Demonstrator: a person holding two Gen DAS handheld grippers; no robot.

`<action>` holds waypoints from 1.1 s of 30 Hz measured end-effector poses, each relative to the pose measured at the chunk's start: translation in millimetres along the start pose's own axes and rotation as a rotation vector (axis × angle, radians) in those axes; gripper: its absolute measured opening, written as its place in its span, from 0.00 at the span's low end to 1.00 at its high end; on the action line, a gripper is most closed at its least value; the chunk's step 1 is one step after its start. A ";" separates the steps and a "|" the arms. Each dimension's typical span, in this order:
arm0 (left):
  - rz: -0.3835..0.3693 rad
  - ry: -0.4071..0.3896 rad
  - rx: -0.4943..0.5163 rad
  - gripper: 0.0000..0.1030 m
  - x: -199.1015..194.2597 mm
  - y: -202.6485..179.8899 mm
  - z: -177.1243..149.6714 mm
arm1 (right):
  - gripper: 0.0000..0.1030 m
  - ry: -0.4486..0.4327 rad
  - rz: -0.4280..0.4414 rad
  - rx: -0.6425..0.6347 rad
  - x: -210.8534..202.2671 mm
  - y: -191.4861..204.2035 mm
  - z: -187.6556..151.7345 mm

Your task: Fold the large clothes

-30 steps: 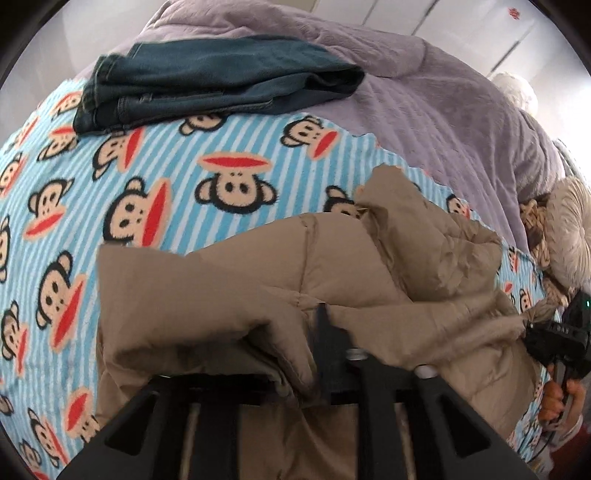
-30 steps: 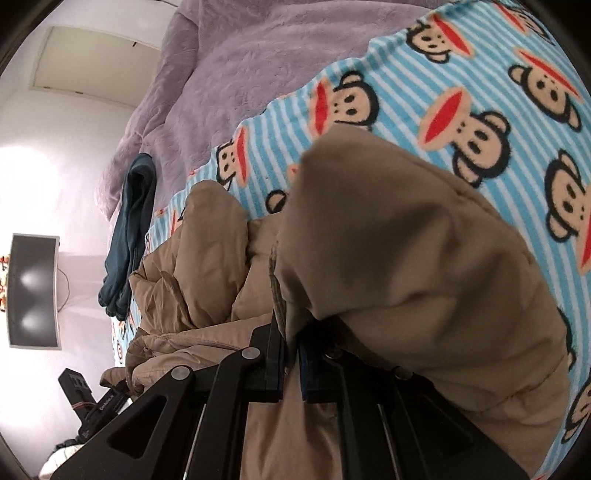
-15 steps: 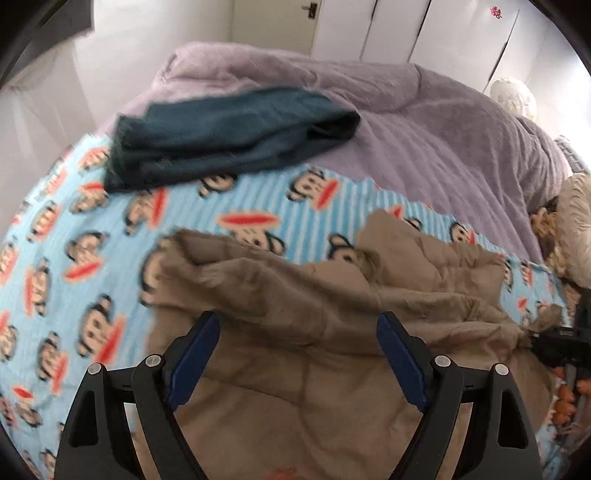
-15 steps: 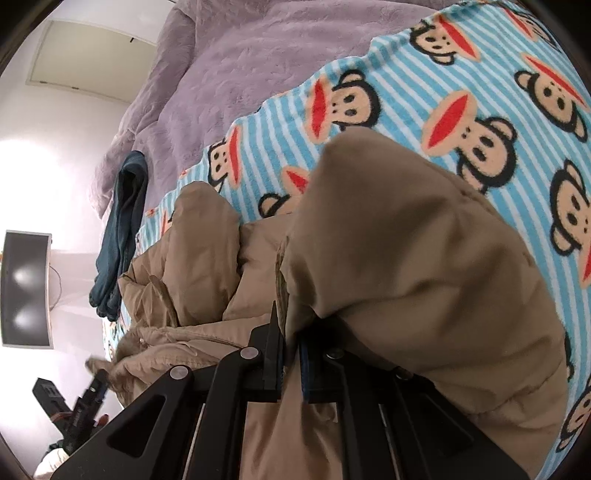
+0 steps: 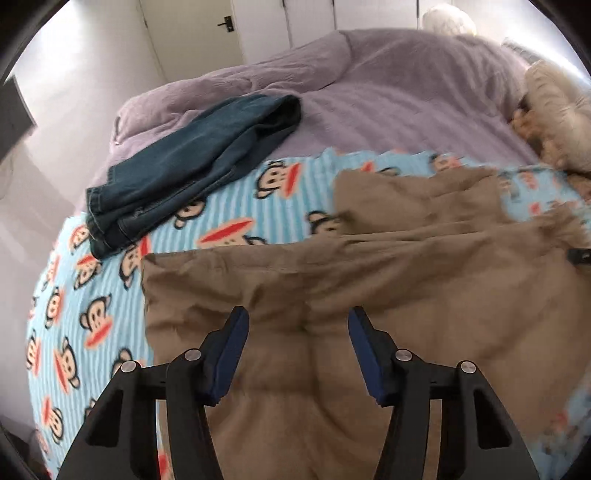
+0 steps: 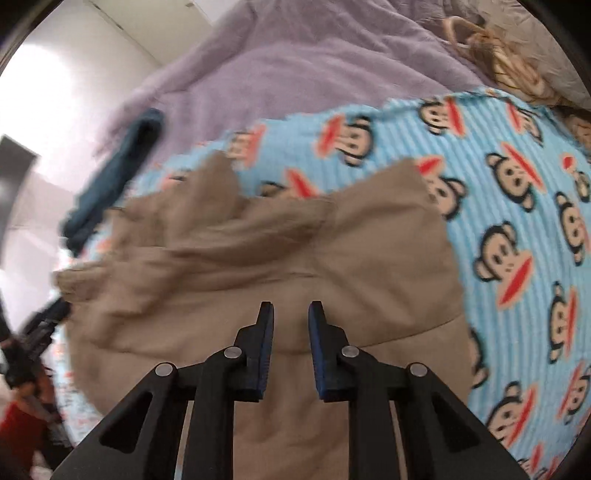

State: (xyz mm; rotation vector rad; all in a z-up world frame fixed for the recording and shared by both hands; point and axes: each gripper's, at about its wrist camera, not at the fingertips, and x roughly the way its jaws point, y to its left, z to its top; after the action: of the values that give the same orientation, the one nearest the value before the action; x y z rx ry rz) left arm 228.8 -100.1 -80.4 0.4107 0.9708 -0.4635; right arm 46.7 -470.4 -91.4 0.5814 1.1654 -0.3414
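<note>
A tan padded jacket (image 5: 369,280) lies folded and rumpled on a blue monkey-print blanket (image 5: 92,295). My left gripper (image 5: 297,312) hovers just above the jacket's near half. Its jaws are closing, and only air lies between the pads. In the right wrist view the same jacket (image 6: 295,251) spreads below my right gripper (image 6: 291,304). Its jaws are opening, with a narrow gap and no cloth pinched in it. The blanket (image 6: 517,184) shows to the right of the jacket.
Folded dark jeans (image 5: 192,158) lie at the back left, half on a purple duvet (image 5: 388,92) that covers the far bed. Beige cushions (image 5: 554,96) sit at the far right. White closet doors (image 5: 258,26) stand behind. The jeans (image 6: 114,177) show blurred in the right wrist view.
Both grippers have let go of the jacket and lifted off it. The left let go first, opening wide and then narrowing; the right has just parted. The jacket now lies flatter.
</note>
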 end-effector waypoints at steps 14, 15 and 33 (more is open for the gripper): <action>-0.032 0.029 -0.178 0.57 80.2 23.7 9.5 | 0.11 -0.038 -0.071 0.180 75.6 -52.9 44.3; -0.038 0.027 -0.183 0.57 82.2 24.3 9.7 | 0.11 -0.039 -0.072 0.180 78.7 -53.7 44.7; -0.032 0.156 -0.566 0.71 98.6 102.2 2.9 | 0.15 -0.055 -0.168 0.102 75.4 -37.3 44.8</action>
State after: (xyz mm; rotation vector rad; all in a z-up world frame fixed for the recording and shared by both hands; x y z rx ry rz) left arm 334.2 -35.6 -150.5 -0.0817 1.2097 -0.1706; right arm 88.3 -523.6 -158.6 0.5605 1.1514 -0.5593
